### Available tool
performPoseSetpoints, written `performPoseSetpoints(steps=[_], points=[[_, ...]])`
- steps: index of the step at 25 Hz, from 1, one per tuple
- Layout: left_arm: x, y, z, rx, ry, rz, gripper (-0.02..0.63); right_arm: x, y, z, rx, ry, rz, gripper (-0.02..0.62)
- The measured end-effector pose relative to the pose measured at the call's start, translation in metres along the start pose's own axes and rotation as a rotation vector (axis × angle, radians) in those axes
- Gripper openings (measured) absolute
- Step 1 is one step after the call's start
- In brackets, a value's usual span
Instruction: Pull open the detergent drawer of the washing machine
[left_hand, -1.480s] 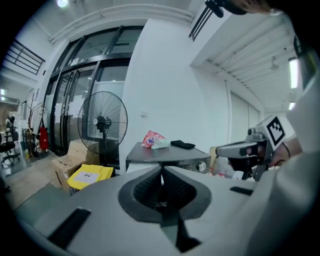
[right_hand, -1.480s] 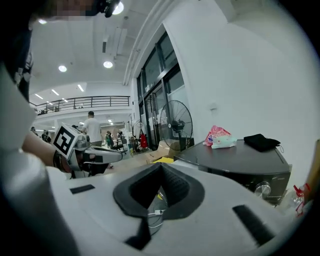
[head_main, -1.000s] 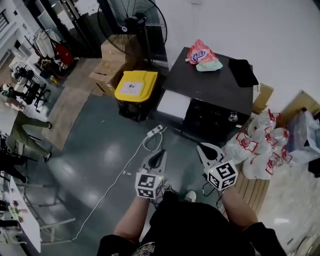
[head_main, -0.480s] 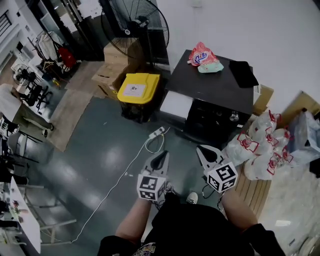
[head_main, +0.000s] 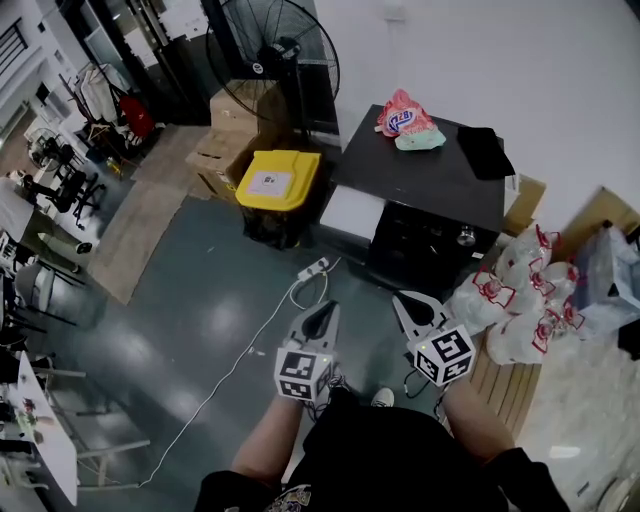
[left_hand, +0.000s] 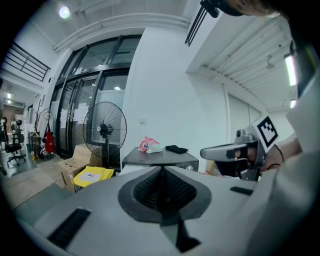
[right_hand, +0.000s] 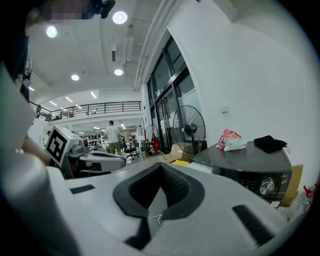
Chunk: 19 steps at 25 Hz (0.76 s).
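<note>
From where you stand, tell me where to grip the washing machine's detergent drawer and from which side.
Likely its front lip, in the dark control band left of the knob on the washing machine; the handle is too dark to see. Come straight at the front face, which looks toward you. The right gripper is nearer but shut: open it first.

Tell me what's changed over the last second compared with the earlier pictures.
A bystander who was walking along the left edge of the head view has gone out of the picture. Nothing was taken hold of or let go. The left claw and right claw stay shut and empty, side by side short of the washing machine, which is untouched.
</note>
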<state>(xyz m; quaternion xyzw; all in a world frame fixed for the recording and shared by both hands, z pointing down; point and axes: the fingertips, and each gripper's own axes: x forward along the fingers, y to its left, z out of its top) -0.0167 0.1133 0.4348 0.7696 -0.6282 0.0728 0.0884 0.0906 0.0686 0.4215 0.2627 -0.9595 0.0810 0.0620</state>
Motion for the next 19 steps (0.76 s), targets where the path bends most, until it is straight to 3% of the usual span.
performPoseSetpoints(steps=[19], points=[[0.014, -0.005, 0.004, -0.001, 0.002, 0.005, 0.015, 0.002, -0.014, -0.004, 0.016, 0.008, 0.004, 0.003]])
